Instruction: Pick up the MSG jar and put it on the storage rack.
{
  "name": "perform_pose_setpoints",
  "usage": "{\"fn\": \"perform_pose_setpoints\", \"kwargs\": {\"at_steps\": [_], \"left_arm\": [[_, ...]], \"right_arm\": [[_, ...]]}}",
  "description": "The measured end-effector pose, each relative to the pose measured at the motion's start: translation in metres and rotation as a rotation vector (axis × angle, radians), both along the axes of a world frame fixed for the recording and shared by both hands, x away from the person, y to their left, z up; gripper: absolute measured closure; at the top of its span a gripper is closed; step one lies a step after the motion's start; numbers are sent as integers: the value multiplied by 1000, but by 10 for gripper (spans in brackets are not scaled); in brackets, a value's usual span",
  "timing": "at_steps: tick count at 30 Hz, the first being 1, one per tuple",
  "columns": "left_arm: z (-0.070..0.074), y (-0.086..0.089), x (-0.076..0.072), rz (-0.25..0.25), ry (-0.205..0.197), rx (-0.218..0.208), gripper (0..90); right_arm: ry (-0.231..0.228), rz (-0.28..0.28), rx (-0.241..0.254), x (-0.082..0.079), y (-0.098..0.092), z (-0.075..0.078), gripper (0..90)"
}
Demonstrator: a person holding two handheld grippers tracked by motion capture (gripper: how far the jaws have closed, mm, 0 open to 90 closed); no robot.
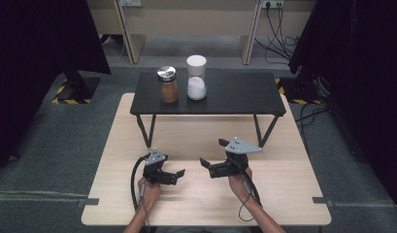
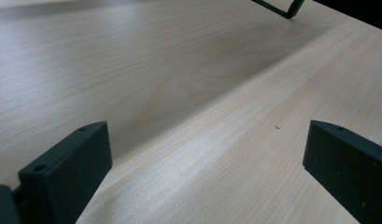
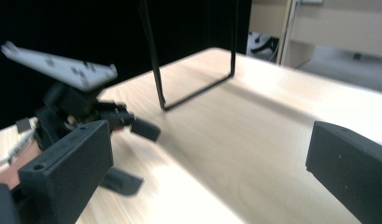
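Both spread wide and empty: left gripper [image 1: 178,175] and right gripper [image 1: 206,166], low over the wooden table [image 1: 283,194]. Well ahead, up on the black shelf [image 1: 244,94]: brown spice jar [image 1: 169,85], white jar [image 1: 196,77] just beside. Best lifted high first, approached level, closed around mid-body, upright.

1. In the high view my forearms are cut off by the bottom edge of the frame.
2. In my right gripper view the left gripper [image 3: 128,154] at mid-left is blurred; its finger edges smear.
3. My own fingers [image 2: 72,172] are cropped at the bottom corners of my left gripper view.
4. The brown jar [image 1: 168,85] and white jar [image 1: 196,77] are too small to tell their contents.
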State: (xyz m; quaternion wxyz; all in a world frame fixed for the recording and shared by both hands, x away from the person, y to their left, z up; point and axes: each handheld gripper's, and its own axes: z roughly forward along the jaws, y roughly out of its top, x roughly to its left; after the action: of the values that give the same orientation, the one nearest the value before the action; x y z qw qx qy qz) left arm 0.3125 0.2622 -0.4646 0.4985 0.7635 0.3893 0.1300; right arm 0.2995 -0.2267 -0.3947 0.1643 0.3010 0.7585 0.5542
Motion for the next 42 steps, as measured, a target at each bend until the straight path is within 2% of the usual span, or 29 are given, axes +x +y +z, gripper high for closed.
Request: {"fn": "perform_pose_setpoints", "kwargs": {"at_steps": [3, 7, 15, 21, 34, 39, 42], "left_arm": [[0, 0, 0, 1, 1, -3, 5], [0, 1, 0, 1, 1, -5, 6], [0, 1, 0, 1, 1, -4, 6], [0, 1, 0, 1, 2, -6, 5], [-1, 1, 0, 1, 3, -7, 6], [-1, 1, 1, 0, 1, -7, 7], [-1, 1, 1, 1, 2, -8, 7]], "right_arm": [[30, -10, 1, 3, -1, -14, 6], [42, -22, -7, 4, -2, -28, 6], [37, -28, -6, 2, -6, -41, 6], [62, -38, -8, 1, -7, -53, 6], [74, -69, -51, -2, -4, -62, 8], [97, -96, -60, -6, -5, -67, 10], [78, -92, -71, -8, -3, -67, 11]]}}
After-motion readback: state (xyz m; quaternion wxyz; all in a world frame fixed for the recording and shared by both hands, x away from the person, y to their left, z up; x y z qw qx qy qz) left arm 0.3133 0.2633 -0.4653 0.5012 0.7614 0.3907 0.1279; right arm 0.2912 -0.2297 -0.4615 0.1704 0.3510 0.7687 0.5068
